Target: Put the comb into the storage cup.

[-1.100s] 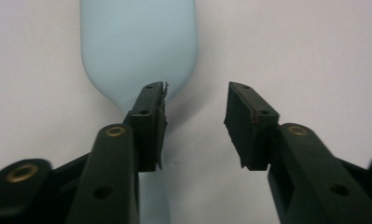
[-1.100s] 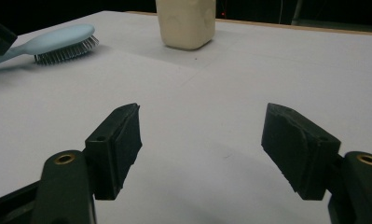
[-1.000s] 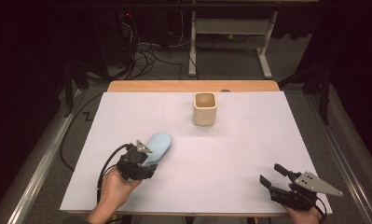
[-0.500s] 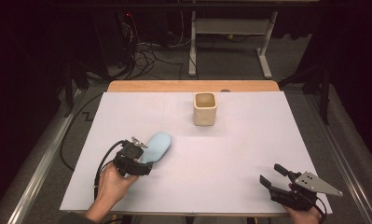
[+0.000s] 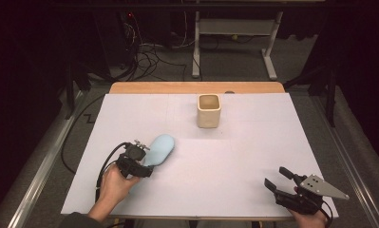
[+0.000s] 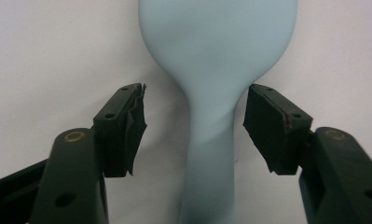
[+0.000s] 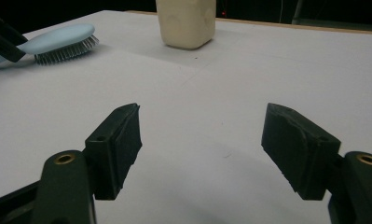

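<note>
A light blue hairbrush (image 5: 158, 148) lies bristles down on the white table (image 5: 249, 156), left of the middle. My left gripper (image 5: 142, 154) sits low over its handle. In the left gripper view the brush (image 6: 216, 56) runs up between the two pads, and the left gripper (image 6: 195, 126) is open with a gap on each side of the handle. Its jaws have just been closing a little around the handle. My right gripper (image 5: 275, 176) rests open and holds nothing at the table's front right corner. In its own view the right gripper (image 7: 200, 140) faces the brush (image 7: 62, 39).
A cream square cup (image 5: 209, 110) stands upright at the back middle of the table, seen as the cup (image 7: 186, 23) in the right gripper view. A wooden strip (image 5: 196, 87) edges the far side. Cables and desk legs lie on the dark floor beyond.
My left gripper has slid slightly left and down along the brush handle. The brush has stayed where it lay. The right gripper has not moved.
</note>
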